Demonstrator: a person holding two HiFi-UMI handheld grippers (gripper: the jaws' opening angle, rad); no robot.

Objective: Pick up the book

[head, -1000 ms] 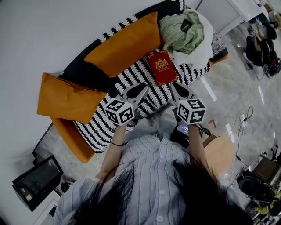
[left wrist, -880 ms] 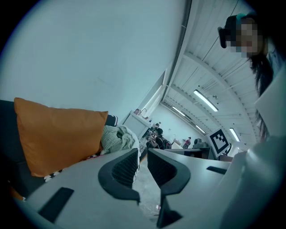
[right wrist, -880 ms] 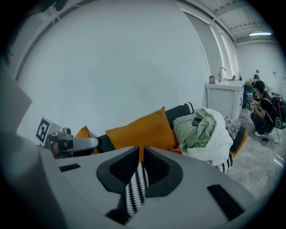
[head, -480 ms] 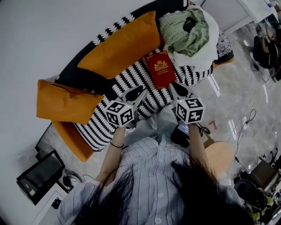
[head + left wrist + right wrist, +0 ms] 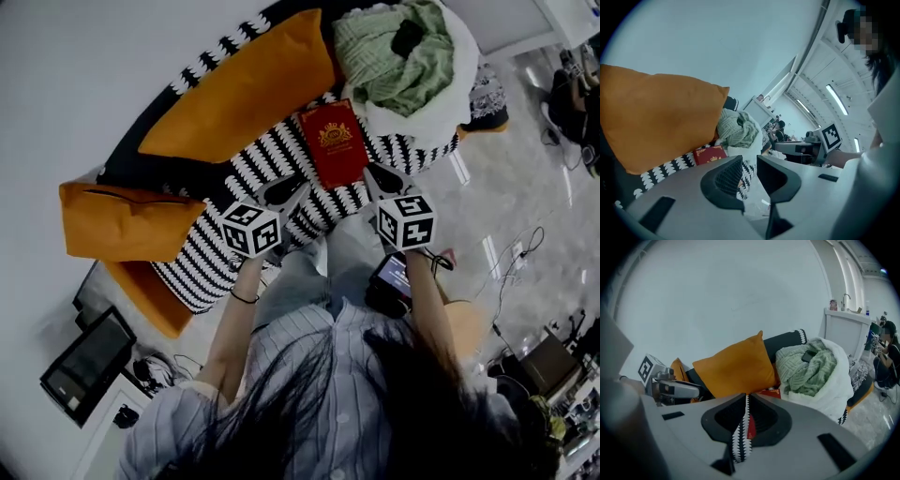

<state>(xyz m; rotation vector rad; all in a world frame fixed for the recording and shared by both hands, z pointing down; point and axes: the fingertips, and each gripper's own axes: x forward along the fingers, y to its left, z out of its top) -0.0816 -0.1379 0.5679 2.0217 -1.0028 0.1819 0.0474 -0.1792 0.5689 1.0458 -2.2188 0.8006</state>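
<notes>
The red book (image 5: pixel 333 142) with a gold crest lies flat on the black-and-white patterned sofa seat (image 5: pixel 272 159). My left gripper (image 5: pixel 302 182) hovers just short of the book's near left corner. Its jaws stand a little apart with nothing between them (image 5: pixel 749 158). In the left gripper view the book (image 5: pixel 709 153) shows low at the left, under the orange cushion. My right gripper (image 5: pixel 369 169) is off the book's near right corner, shut and empty (image 5: pixel 746 394). A red sliver of the book (image 5: pixel 769 392) shows just past its tips.
Two orange cushions (image 5: pixel 239 94) (image 5: pixel 122 220) lean on the sofa back and left end. A green knitted blanket (image 5: pixel 398 56) on a white bundle lies right of the book. A dark device (image 5: pixel 394 277) is by my knees; cables (image 5: pixel 525 248) run over the floor.
Both grippers have come forward and down toward the sofa and now flank the book's near edge. The book has not moved.
</notes>
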